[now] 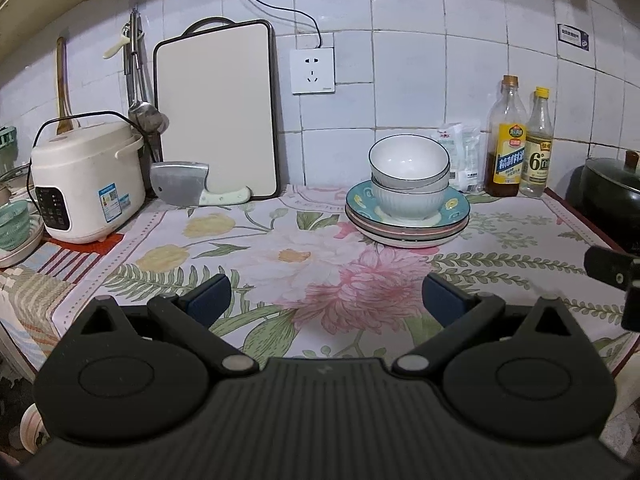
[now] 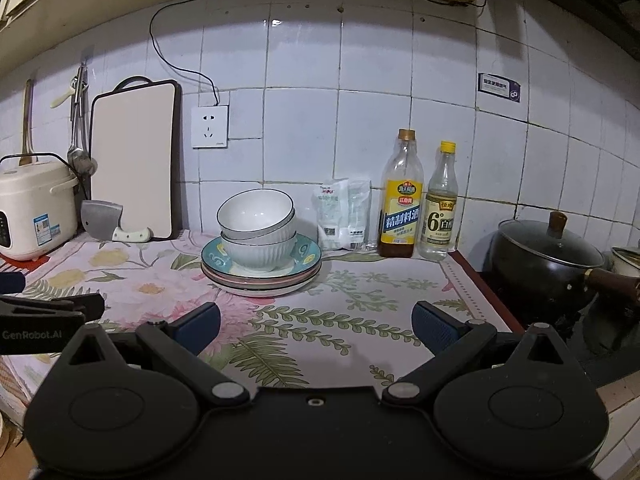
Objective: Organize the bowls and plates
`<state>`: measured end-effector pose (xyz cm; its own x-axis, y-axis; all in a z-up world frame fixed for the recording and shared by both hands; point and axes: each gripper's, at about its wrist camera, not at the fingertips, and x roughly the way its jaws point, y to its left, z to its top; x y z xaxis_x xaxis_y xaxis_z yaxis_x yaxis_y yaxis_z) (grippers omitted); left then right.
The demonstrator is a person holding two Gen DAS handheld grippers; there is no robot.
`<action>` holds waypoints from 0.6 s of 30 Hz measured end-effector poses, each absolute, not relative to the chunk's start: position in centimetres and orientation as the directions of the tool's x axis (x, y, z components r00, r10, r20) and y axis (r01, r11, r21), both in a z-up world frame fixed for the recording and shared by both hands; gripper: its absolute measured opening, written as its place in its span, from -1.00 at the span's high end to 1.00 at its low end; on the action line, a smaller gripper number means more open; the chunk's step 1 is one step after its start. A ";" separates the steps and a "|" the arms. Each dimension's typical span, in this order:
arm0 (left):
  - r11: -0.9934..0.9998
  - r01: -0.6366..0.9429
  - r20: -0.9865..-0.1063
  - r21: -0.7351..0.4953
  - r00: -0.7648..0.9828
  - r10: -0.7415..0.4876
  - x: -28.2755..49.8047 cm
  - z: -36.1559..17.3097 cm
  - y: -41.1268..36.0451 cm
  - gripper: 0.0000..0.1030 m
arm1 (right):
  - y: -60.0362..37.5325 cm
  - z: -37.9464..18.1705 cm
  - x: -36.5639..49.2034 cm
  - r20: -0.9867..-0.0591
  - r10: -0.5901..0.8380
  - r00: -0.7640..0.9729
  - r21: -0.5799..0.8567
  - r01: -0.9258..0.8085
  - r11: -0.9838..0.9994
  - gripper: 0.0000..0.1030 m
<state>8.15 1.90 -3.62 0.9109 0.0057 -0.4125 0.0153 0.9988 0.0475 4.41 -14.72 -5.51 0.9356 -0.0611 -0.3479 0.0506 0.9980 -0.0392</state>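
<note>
The left gripper (image 1: 326,296) hangs above the flowered cloth (image 1: 280,264) on the worktop with its blue-padded fingers (image 1: 208,298) spread wide and nothing between them. The right gripper (image 2: 316,326) is held the same way, fingers (image 2: 434,328) wide apart and empty. Ahead of the left fingers and a little to their right stands the stack of plates (image 1: 408,220), the top one teal with yellow marks, and on it two white bowls (image 1: 409,176) nested one inside the other, the upper one tilted slightly. From the right gripper the same plates (image 2: 262,270) and bowls (image 2: 258,228) lie ahead and to the left of the fingers, well apart from both pads. Beyond the stack, against the tiled wall, a white packet (image 2: 344,216) leans beside a yellow-labelled bottle (image 2: 402,200) and a clear bottle (image 2: 440,208). Far left of the left fingers sit a rice cooker (image 1: 86,184), a cleaver (image 1: 188,184) and an upright cutting board (image 1: 218,112). Right of the right fingers, off the cloth, is a dark lidded pot (image 2: 548,264).
</note>
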 end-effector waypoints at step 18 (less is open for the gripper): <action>0.999 0.043 -0.398 0.030 0.917 -0.027 7.6 -3.6 2.1 -1.00 | -14.7 -5.9 4.7 -0.374 -0.069 0.925 -0.050 0.054 0.997 -1.00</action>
